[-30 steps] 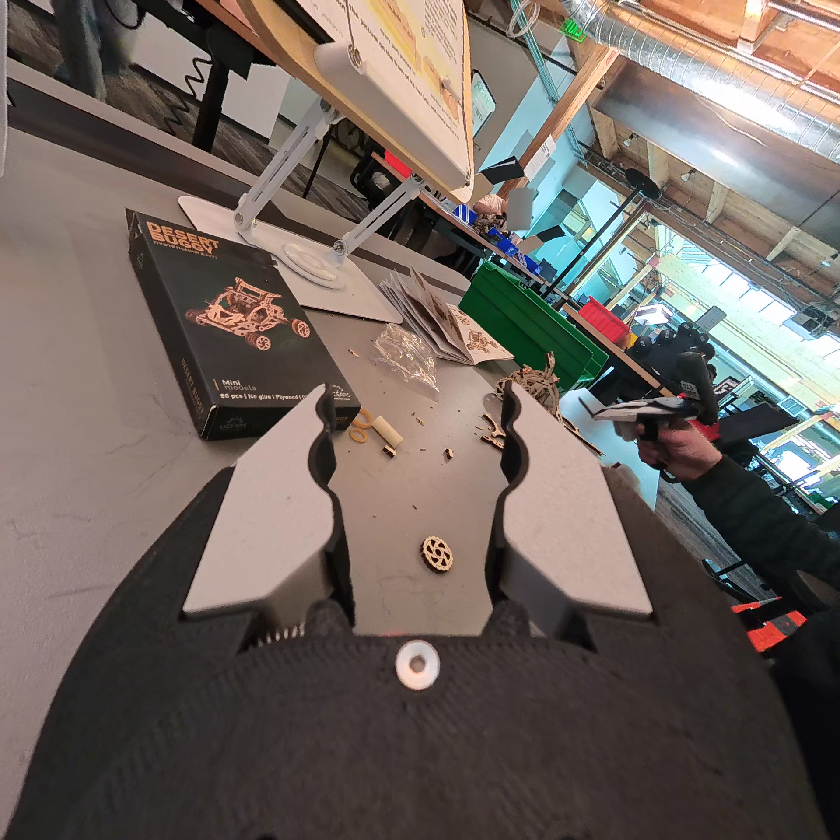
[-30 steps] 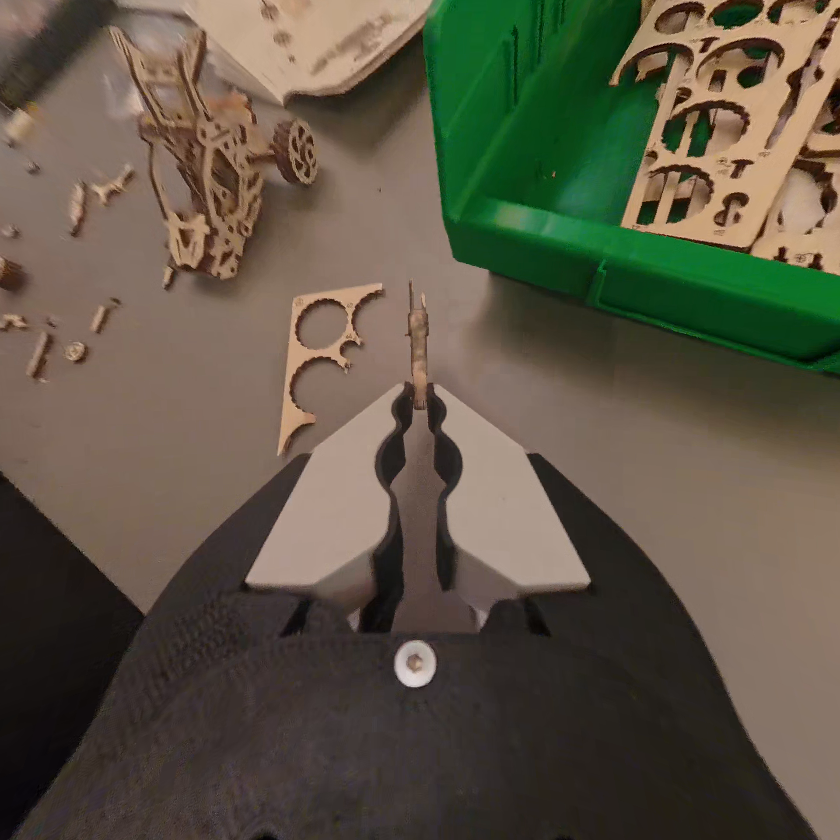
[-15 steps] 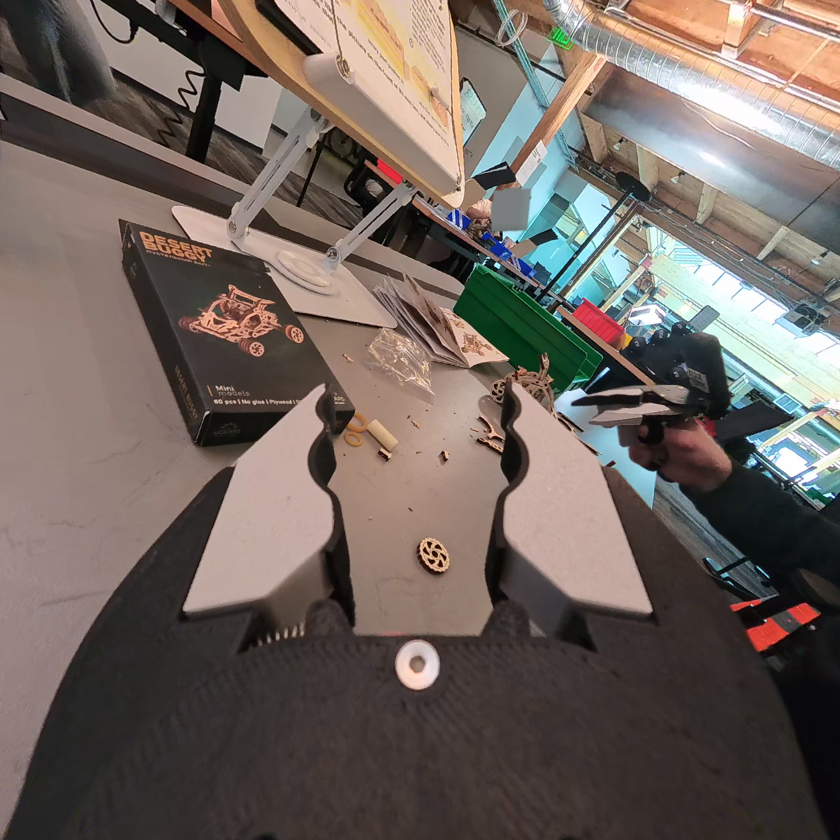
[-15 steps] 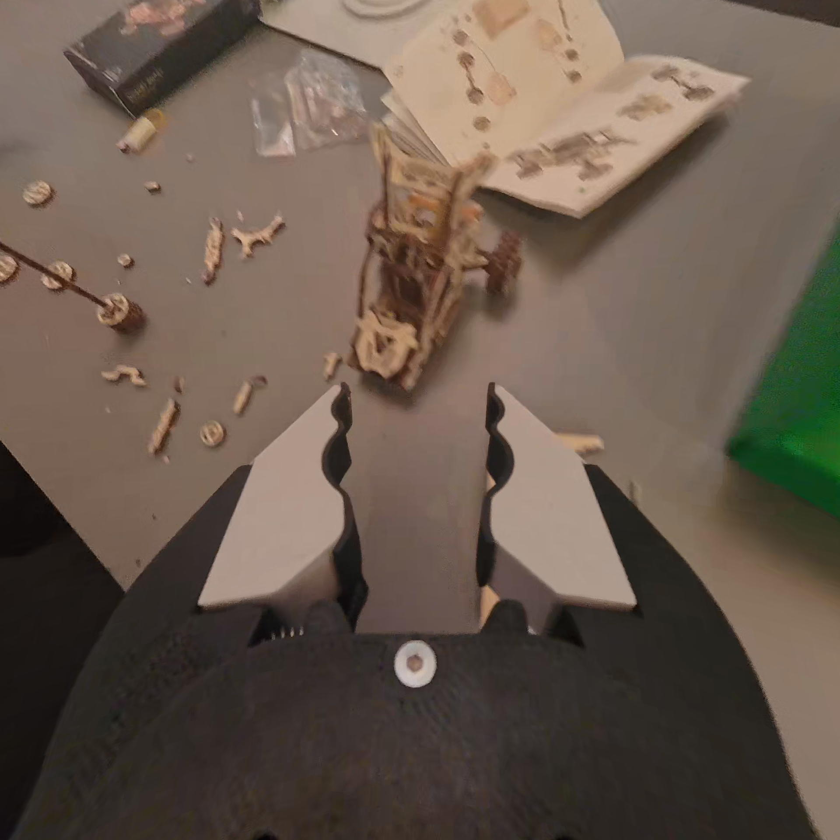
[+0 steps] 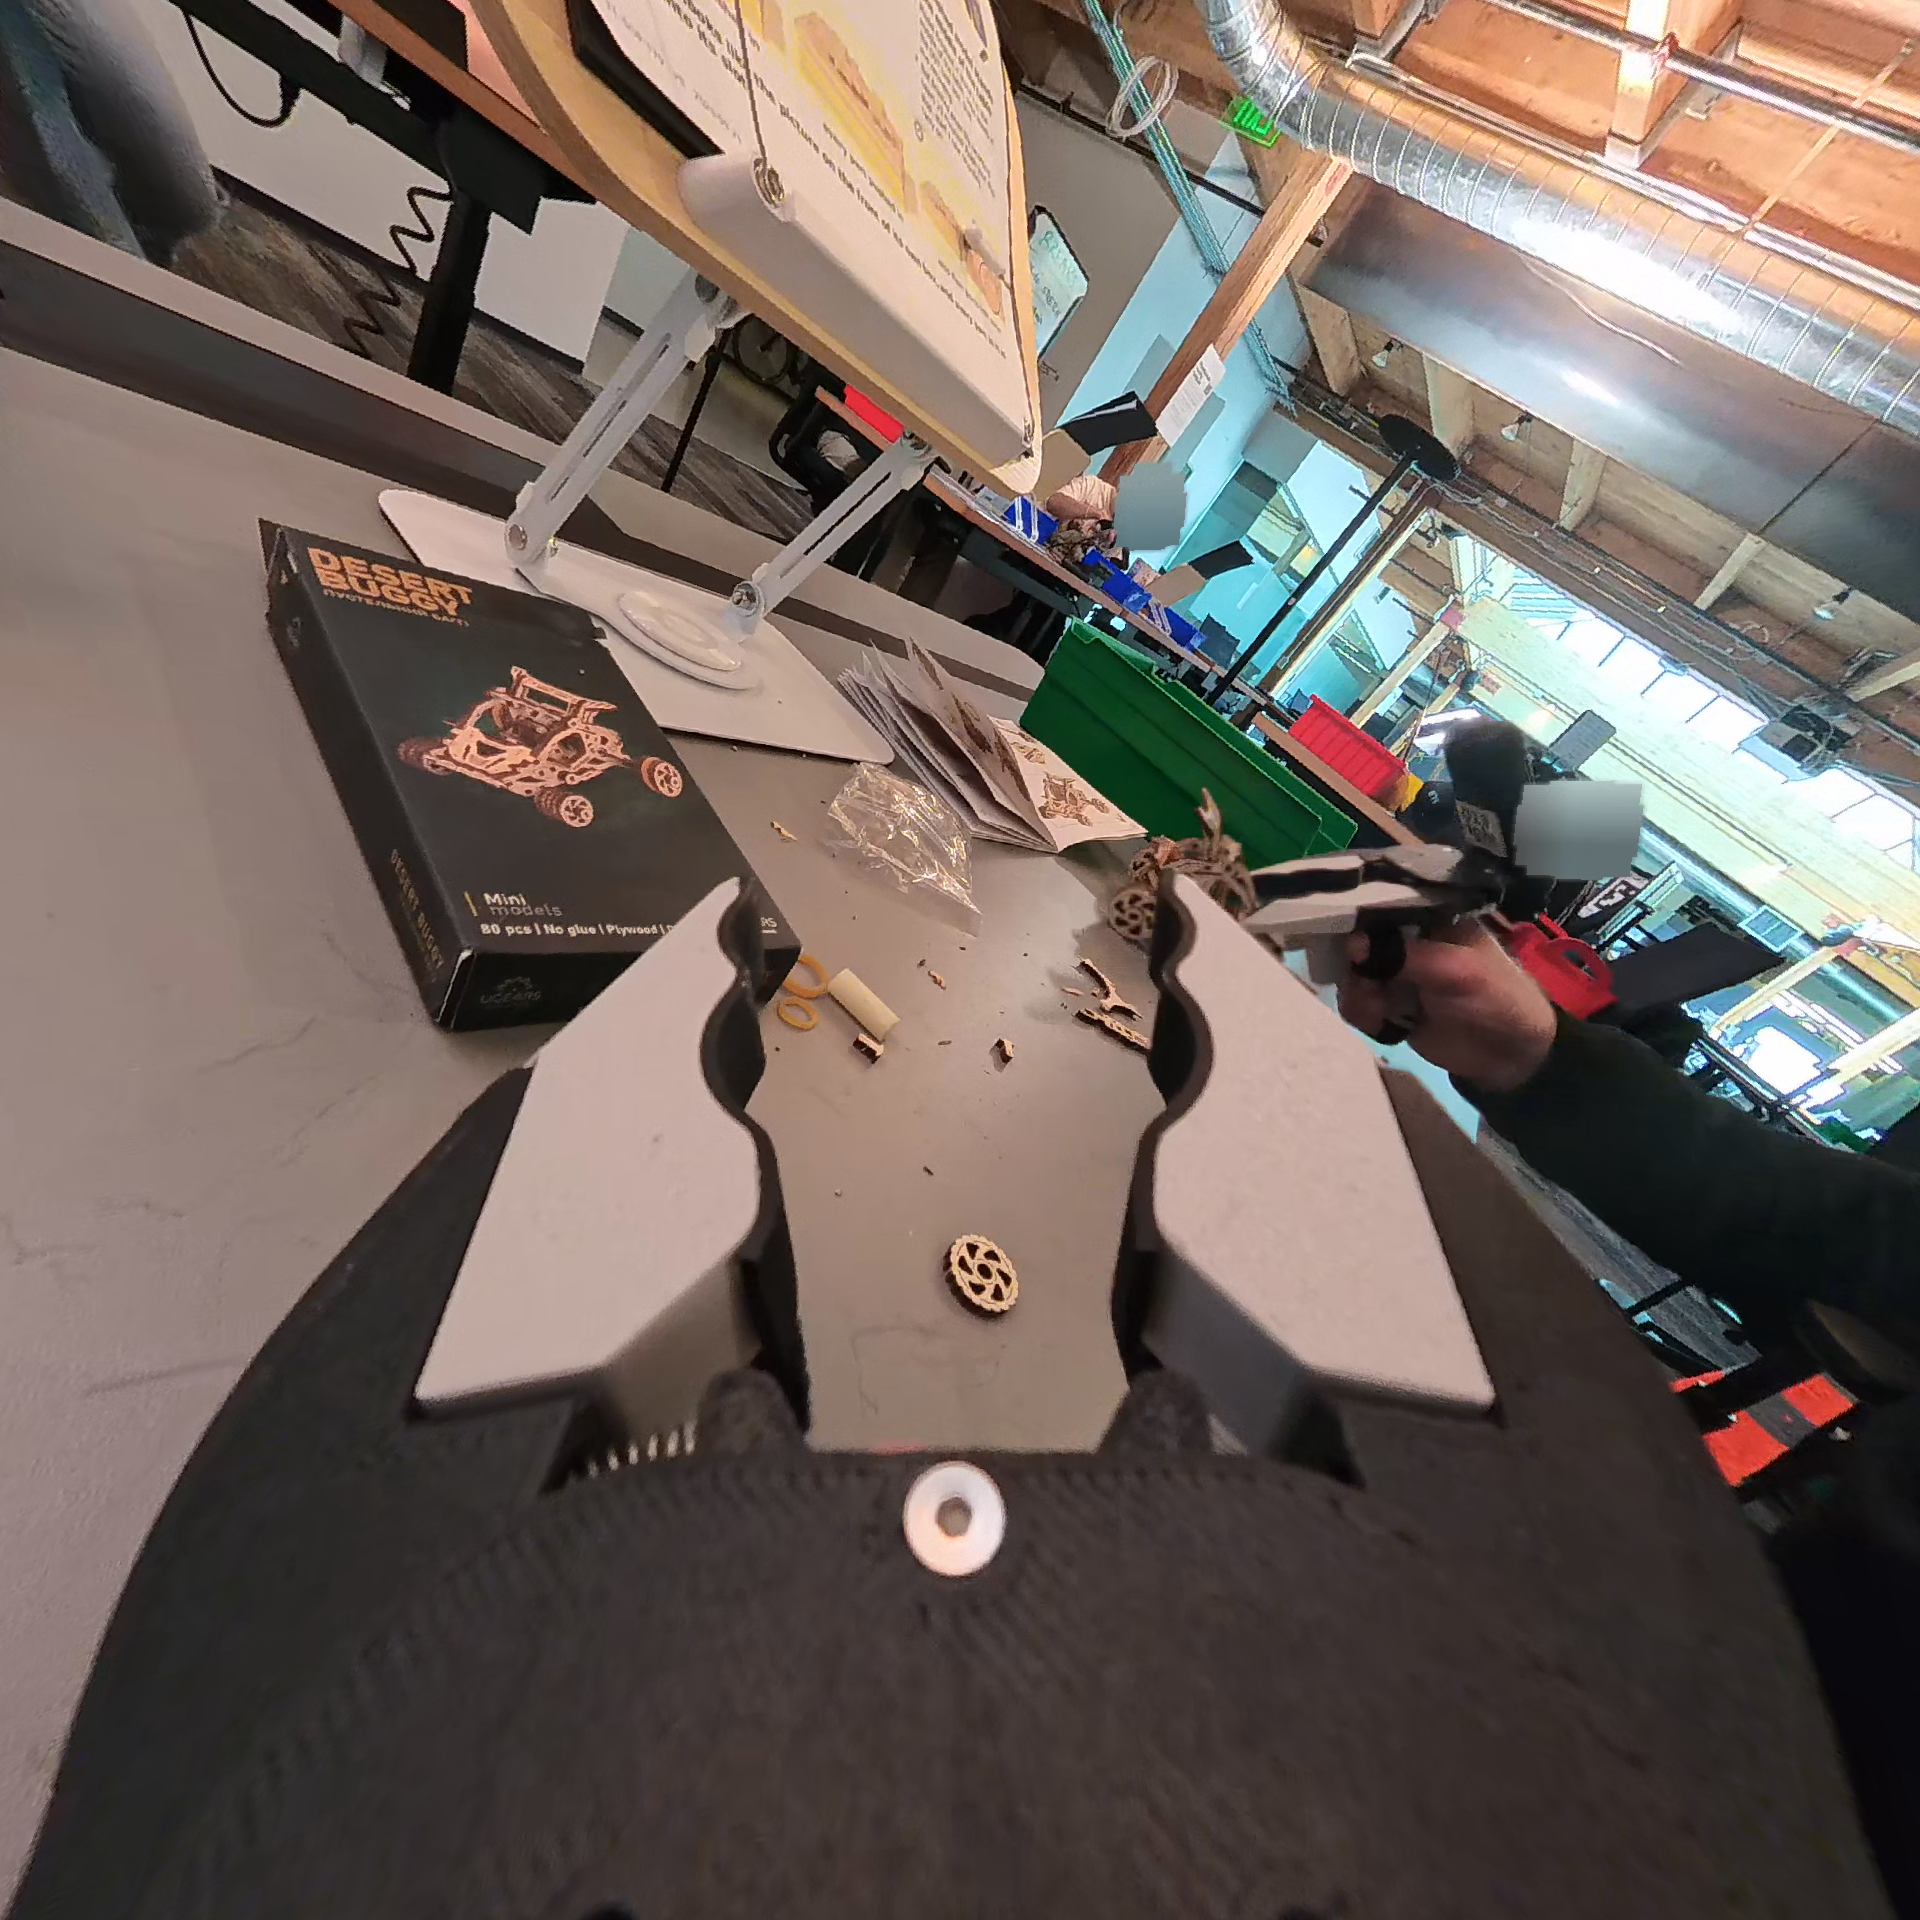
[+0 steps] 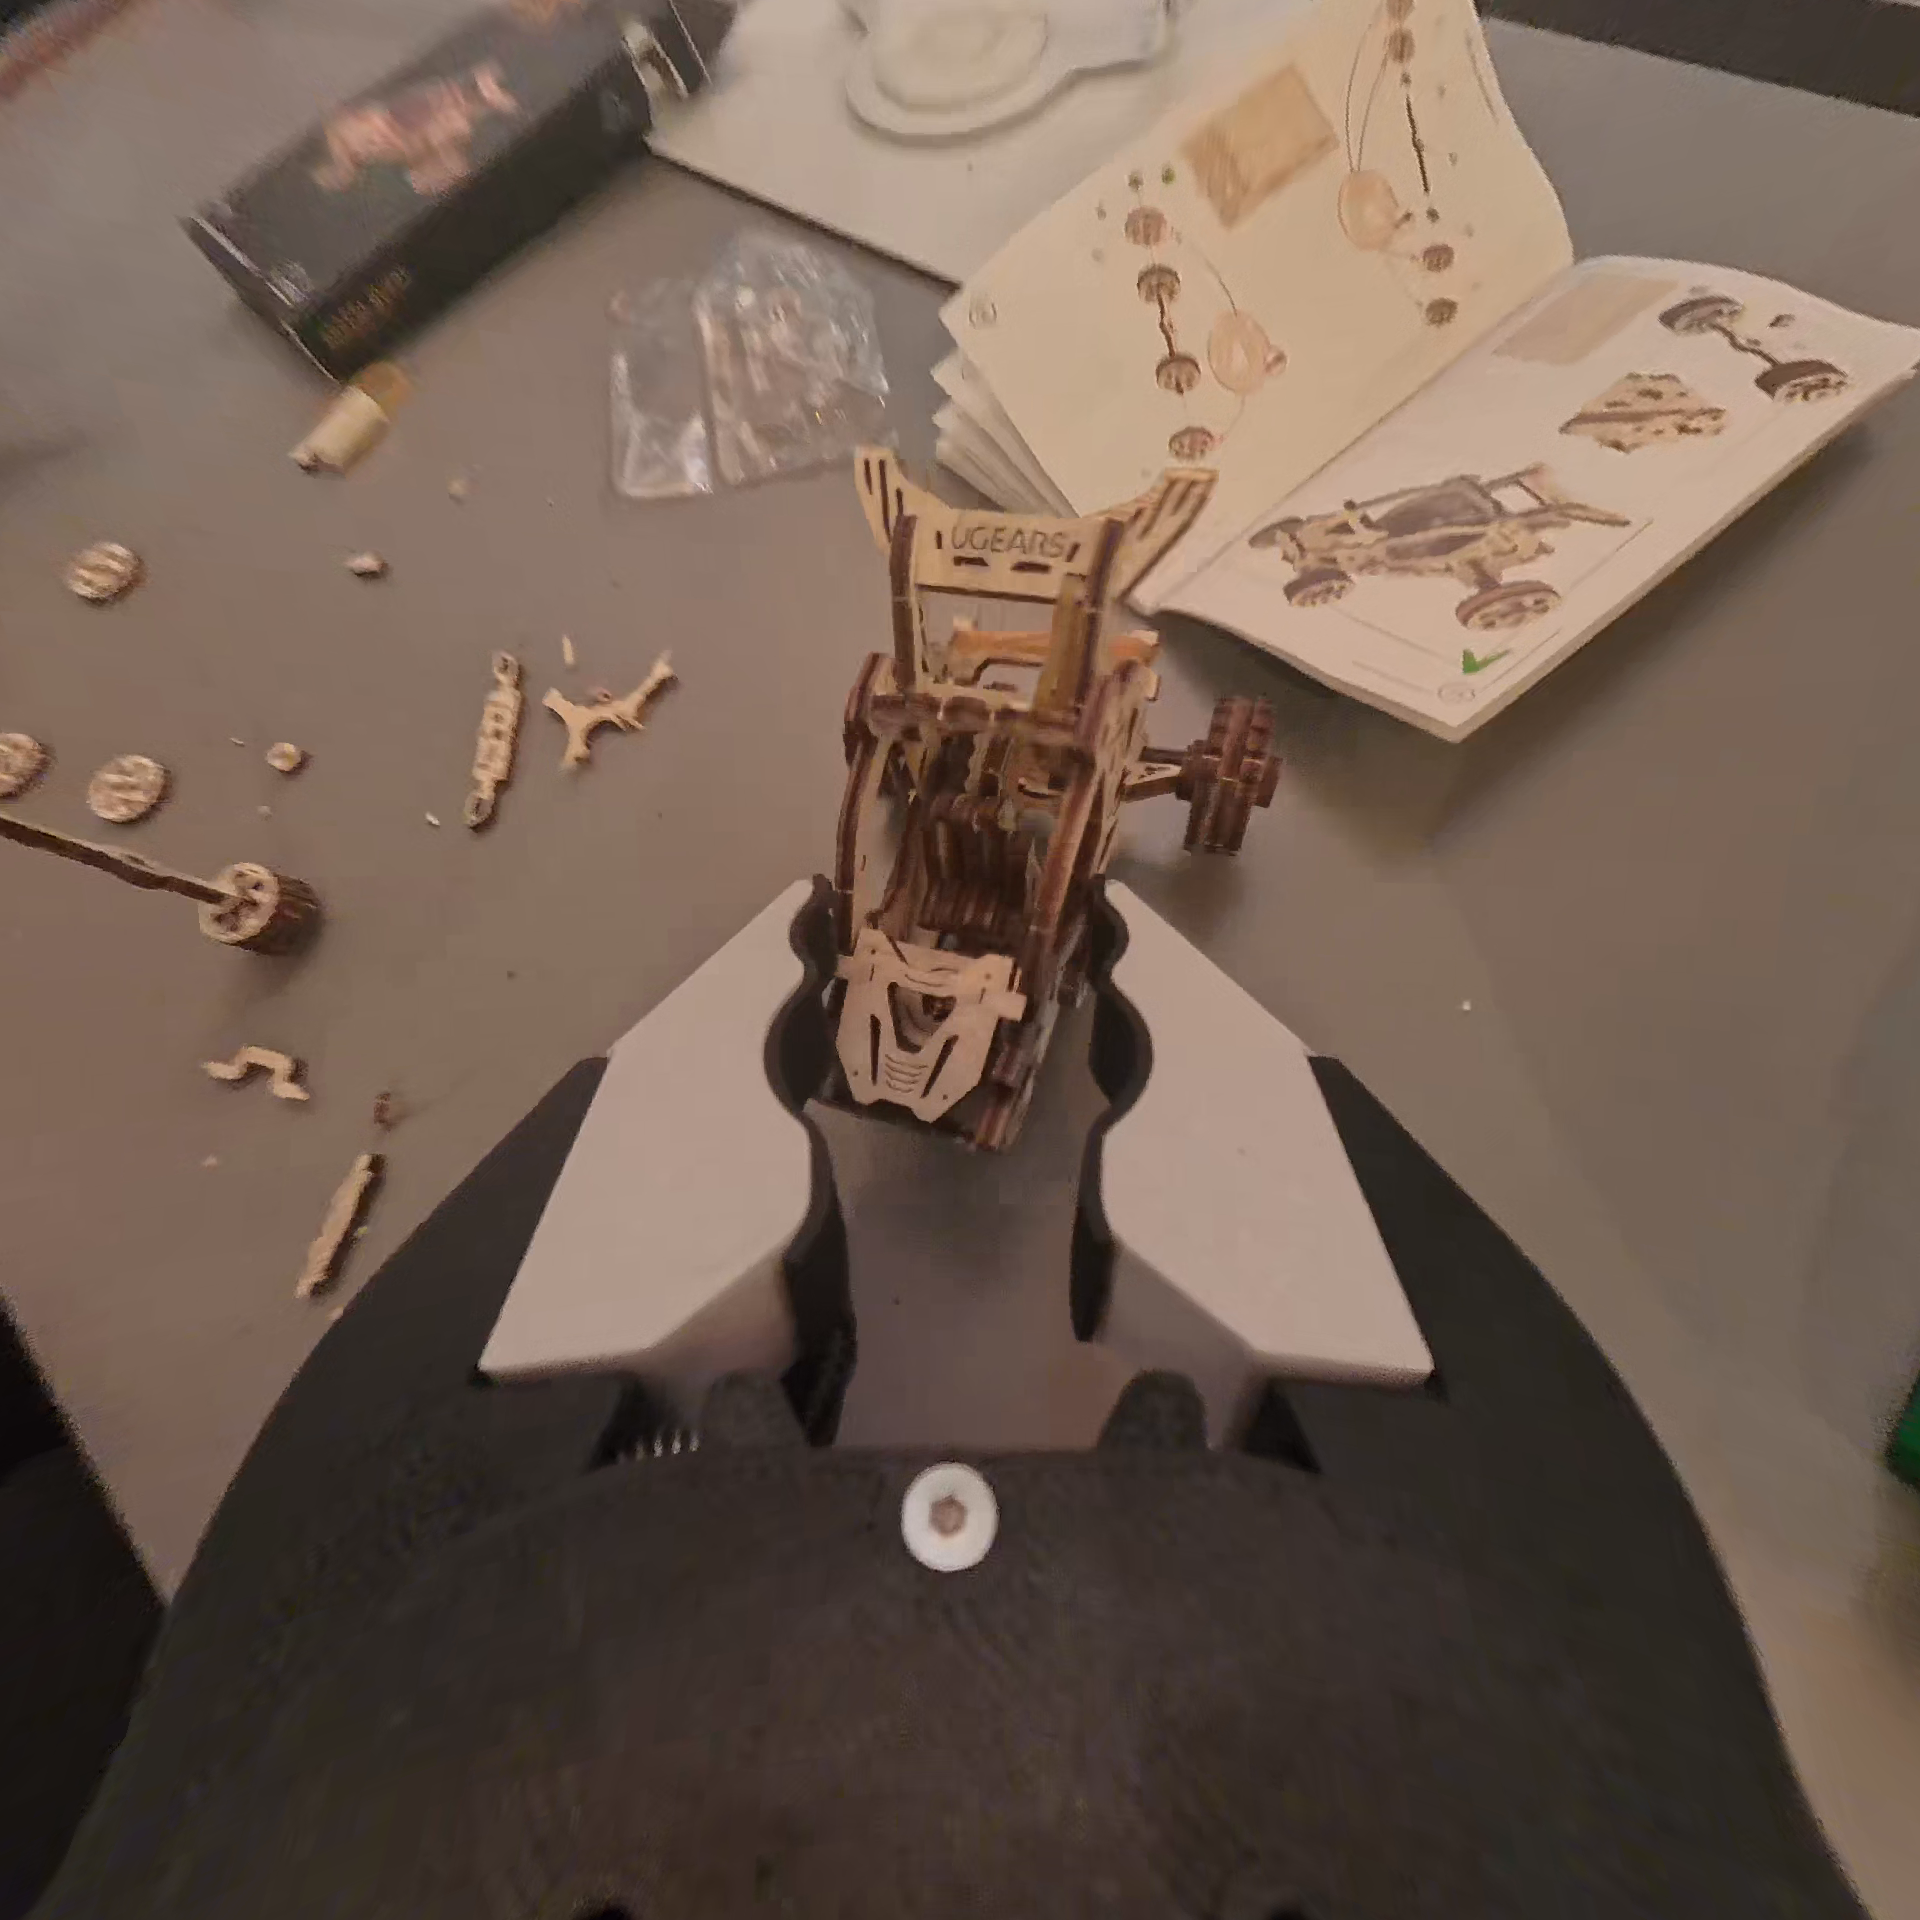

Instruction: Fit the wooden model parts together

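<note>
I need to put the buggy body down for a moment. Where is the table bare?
Bare grey table lies right of the buggy body, below the open booklet. Left is crowded with an axle with wheel and loose scraps.

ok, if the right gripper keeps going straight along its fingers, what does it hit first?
Probably the buggy model: its nose already sits between the open fingers of the right gripper. Whether the pads touch it yet is unclear; the table lies beneath.
</note>
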`<state>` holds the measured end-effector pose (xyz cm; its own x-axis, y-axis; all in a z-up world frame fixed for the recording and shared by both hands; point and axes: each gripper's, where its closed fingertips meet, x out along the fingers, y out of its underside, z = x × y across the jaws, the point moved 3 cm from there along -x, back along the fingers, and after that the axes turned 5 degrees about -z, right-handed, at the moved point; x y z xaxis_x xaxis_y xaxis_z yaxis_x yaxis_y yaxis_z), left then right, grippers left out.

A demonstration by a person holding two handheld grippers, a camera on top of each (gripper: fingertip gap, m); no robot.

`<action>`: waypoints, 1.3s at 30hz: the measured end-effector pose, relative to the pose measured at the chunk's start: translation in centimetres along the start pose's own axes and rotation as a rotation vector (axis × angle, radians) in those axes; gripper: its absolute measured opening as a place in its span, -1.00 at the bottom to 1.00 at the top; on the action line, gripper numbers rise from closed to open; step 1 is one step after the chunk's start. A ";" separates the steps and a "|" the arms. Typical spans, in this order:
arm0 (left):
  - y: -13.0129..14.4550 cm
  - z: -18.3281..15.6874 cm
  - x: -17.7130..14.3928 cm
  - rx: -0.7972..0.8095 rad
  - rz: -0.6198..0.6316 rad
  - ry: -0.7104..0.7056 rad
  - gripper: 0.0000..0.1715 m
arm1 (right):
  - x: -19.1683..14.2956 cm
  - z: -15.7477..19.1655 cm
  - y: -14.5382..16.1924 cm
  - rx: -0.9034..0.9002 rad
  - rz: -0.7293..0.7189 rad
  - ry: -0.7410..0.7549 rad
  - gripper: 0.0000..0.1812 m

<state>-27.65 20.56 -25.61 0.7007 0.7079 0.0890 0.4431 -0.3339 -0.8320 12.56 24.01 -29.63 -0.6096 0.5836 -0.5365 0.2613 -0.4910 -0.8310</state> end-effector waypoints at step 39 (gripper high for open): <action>0.4 -1.0 0.2 0.061 0.022 0.032 -0.12 | -0.3 12.1 -0.2 -0.329 0.127 -0.458 -0.44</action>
<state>-26.80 19.95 -25.39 0.7281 0.6799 0.0868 0.3931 -0.3105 -0.8655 3.62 16.07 -27.49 -0.8009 0.1583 -0.5775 0.5277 -0.2693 -0.8056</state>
